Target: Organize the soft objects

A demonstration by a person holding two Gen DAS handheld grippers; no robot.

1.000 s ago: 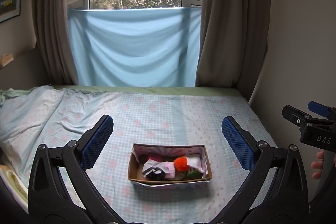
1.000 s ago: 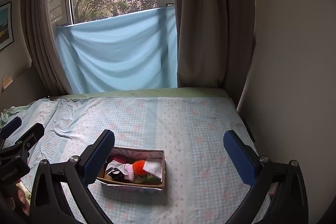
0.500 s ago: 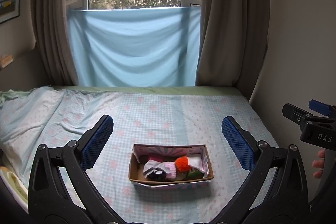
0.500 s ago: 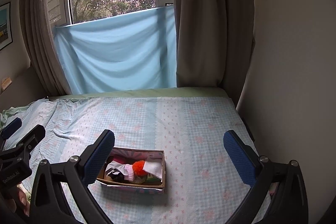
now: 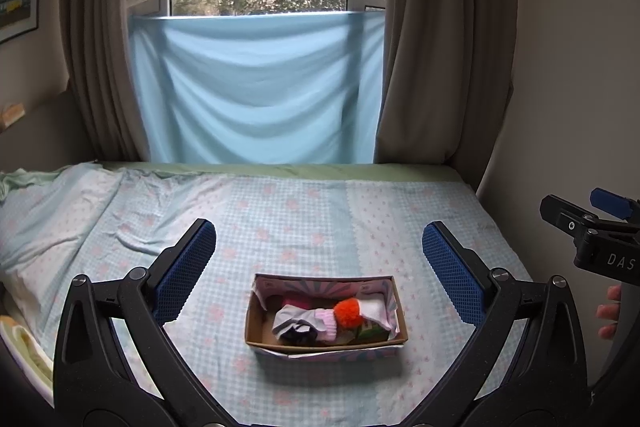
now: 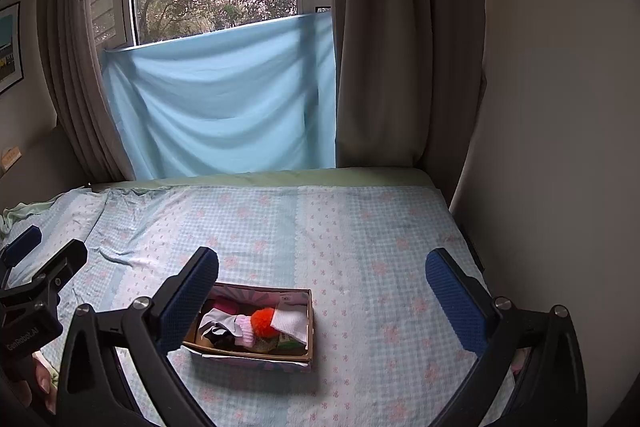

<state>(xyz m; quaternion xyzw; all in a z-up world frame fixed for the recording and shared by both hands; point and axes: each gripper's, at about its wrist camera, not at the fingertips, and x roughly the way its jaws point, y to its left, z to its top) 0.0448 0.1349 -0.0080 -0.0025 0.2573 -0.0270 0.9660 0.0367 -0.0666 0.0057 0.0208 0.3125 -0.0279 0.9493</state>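
A small cardboard box point(image 5: 256, 327) sits on the bed and holds several soft things: an orange pompom point(image 5: 349, 311), a white sock point(image 5: 378, 309), a pink-cuffed sock point(image 5: 326, 323) and dark cloth. My left gripper point(image 5: 320, 267) is open and empty, raised above and short of the box. My right gripper point(image 6: 322, 297) is open and empty, with the box point(image 6: 306, 323) low between its fingers toward the left one; the pompom point(image 6: 263, 321) shows there too. Each gripper appears at the edge of the other's view.
The bed point(image 5: 280, 211) has a light blue checked sheet, rumpled at the left. A wall point(image 6: 560, 147) runs along the bed's right side. A window with grey curtains and a hanging blue cloth point(image 5: 256, 91) stands behind the bed's far edge.
Almost nothing. Both views shift very slightly; the box and its contents stay put and both grippers remain open.
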